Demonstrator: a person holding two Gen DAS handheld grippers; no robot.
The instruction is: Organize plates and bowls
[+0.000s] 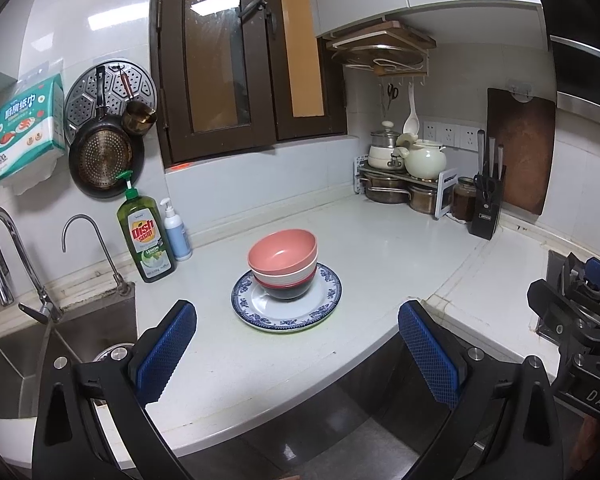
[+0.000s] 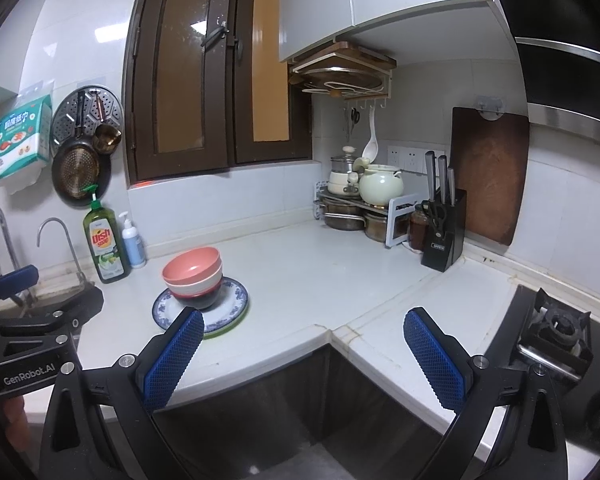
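Nested round bowls (image 1: 283, 264) on patterned plate (image 1: 324, 296), glossy white counter (image 1: 380, 240)

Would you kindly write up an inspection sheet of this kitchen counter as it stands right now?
Surface: white countertop, mostly bare around the stack.
Job's things: pink bowl nested on a white bowl and a dark bowl, all on a blue-patterned plate; a green rim shows under the plate.
Clutter: dish soap bottle, pump bottle, knife block, pots on a rack.
Grippers: left gripper open, empty; right gripper open, empty; both short of the stack.
Cables: nothing seen.
Surroundings: sink on the left, gas burner on the right, window behind.
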